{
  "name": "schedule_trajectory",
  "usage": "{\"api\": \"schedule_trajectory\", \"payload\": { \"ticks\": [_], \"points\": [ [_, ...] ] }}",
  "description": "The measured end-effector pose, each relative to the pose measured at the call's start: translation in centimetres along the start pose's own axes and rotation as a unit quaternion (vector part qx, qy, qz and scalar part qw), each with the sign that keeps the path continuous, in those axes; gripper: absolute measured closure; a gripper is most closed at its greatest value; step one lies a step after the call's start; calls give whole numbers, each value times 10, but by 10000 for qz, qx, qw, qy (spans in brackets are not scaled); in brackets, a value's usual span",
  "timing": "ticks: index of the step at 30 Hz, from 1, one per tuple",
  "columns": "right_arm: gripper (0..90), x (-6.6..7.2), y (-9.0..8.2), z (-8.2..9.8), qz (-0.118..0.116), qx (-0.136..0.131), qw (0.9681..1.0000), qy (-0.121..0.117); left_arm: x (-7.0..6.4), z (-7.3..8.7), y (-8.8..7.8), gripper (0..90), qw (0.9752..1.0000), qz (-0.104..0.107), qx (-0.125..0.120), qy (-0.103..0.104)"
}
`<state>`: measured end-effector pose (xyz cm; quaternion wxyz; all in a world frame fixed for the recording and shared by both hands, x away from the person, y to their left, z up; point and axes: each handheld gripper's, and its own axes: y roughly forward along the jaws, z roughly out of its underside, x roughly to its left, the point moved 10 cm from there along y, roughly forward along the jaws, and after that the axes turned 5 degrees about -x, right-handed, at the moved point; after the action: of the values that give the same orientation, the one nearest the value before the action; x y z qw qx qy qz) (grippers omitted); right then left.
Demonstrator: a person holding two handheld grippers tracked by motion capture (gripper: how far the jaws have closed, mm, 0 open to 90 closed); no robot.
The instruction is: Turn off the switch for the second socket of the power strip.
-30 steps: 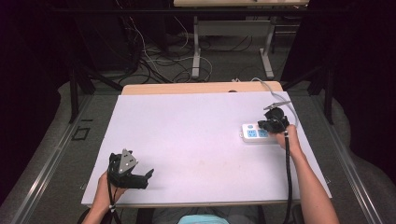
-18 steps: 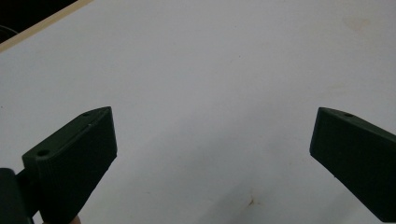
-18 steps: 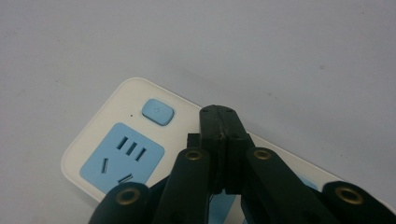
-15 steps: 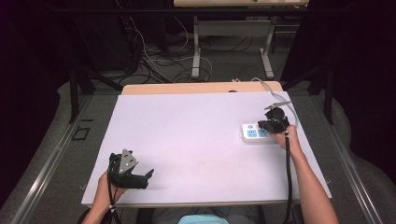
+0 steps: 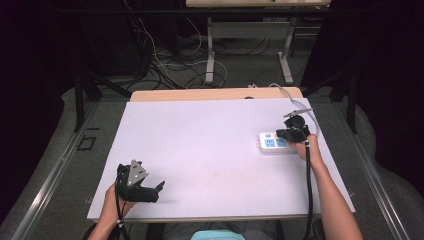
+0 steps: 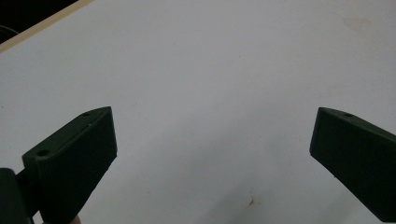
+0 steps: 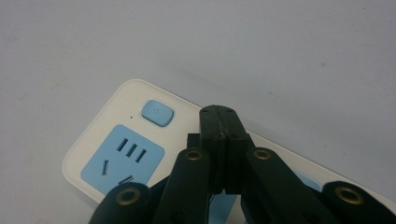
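high view is looking forward and down over the whole table (image 5: 200,130). left gripper view is skimming bare tabletop close up. right gripper view is looking steeply down, very near the power strip (image 7: 116,140), shared with high view.

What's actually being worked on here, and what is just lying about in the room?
Being worked on:
- white power strip with blue sockets and a blue button
- right gripper, jaws shut, over the strip
- left gripper, jaws open, over bare table

Just lying about:
- tangled cables on the floor beyond the table
- second table farther back
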<state>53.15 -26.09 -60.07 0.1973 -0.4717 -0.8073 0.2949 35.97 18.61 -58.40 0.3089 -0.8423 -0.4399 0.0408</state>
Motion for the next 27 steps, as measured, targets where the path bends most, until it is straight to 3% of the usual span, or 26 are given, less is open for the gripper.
{"api": "schedule_trajectory", "payload": {
  "ticks": [27],
  "points": [
    [900,0,0,-1,3,-41,10000,-23,0,1,0,6,10000,6,20,36]
  ]
}}
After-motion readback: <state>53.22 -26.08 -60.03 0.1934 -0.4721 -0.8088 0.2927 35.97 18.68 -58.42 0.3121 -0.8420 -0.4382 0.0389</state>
